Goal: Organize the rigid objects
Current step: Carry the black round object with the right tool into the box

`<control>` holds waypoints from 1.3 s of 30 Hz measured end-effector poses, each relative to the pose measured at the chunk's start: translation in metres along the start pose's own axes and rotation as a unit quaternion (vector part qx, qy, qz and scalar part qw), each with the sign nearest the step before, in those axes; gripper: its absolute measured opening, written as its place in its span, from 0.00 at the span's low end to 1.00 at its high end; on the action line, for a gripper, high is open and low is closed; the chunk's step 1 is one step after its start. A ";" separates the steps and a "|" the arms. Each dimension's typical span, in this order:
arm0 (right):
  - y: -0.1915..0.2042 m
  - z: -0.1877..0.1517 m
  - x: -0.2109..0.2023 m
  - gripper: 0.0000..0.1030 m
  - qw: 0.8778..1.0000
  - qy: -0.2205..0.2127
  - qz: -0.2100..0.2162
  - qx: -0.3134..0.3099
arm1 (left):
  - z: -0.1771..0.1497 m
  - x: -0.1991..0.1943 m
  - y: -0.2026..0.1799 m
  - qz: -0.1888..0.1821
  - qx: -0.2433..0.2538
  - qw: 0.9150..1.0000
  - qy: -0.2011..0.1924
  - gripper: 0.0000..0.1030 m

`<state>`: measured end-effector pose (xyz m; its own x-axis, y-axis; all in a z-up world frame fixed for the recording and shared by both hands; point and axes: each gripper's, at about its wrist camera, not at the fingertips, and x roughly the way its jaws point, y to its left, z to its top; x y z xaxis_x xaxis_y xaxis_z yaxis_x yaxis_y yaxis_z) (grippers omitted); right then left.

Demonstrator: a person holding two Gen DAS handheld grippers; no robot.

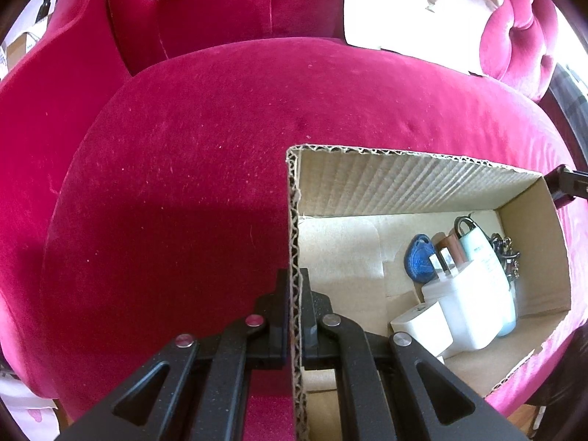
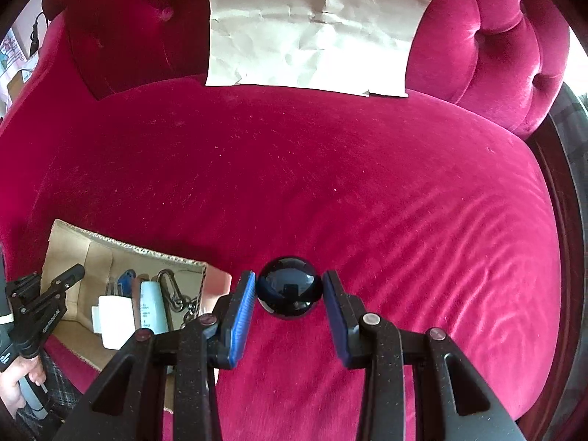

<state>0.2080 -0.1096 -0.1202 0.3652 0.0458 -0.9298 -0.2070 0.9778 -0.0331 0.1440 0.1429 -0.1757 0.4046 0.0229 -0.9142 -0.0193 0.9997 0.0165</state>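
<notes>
Left wrist view: my left fingers [image 1: 294, 316] are clenched on the near wall of the open corrugated cardboard box [image 1: 404, 183] on the crimson velvet sofa seat [image 1: 183, 147]. My right fingers [image 2: 289, 294] grasp a glossy black ball [image 2: 289, 286], beside that box.

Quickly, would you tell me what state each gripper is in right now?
Left gripper: shut on the cardboard box wall.
Right gripper: shut on the black ball, held above the red cushion.

matte black speckled gripper [image 2: 289, 294] linkages with silver rivets, ribbed blue pads [image 2: 240, 312], white lettering on the nine o'clock gripper [image 2: 79, 270].
</notes>
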 end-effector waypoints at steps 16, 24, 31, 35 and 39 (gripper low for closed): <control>0.012 -0.020 -0.039 0.39 1.000 -0.016 -0.005 0.016 | -0.002 -0.001 -0.005 0.005 0.005 1.000 -0.004 0.03; 0.030 -0.020 -0.057 0.39 0.999 -0.031 0.002 0.010 | -0.002 -0.002 -0.006 0.007 0.007 1.000 -0.004 0.03; 0.044 -0.021 -0.066 0.39 0.999 -0.037 0.013 0.008 | -0.002 -0.001 -0.008 0.007 0.007 1.000 -0.003 0.03; 0.052 -0.022 -0.068 0.39 0.999 -0.039 0.019 0.007 | -0.002 0.000 -0.007 0.007 0.008 1.000 -0.003 0.03; 0.061 -0.023 -0.069 0.39 0.999 -0.040 0.024 0.005 | -0.002 0.000 -0.007 0.007 0.008 1.000 -0.003 0.03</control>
<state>0.1497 -0.0576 -0.0667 0.4263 0.1092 -0.8980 -0.2167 0.9761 0.0158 0.1425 0.1356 -0.1764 0.4098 0.0375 -0.9114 -0.0113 0.9993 0.0361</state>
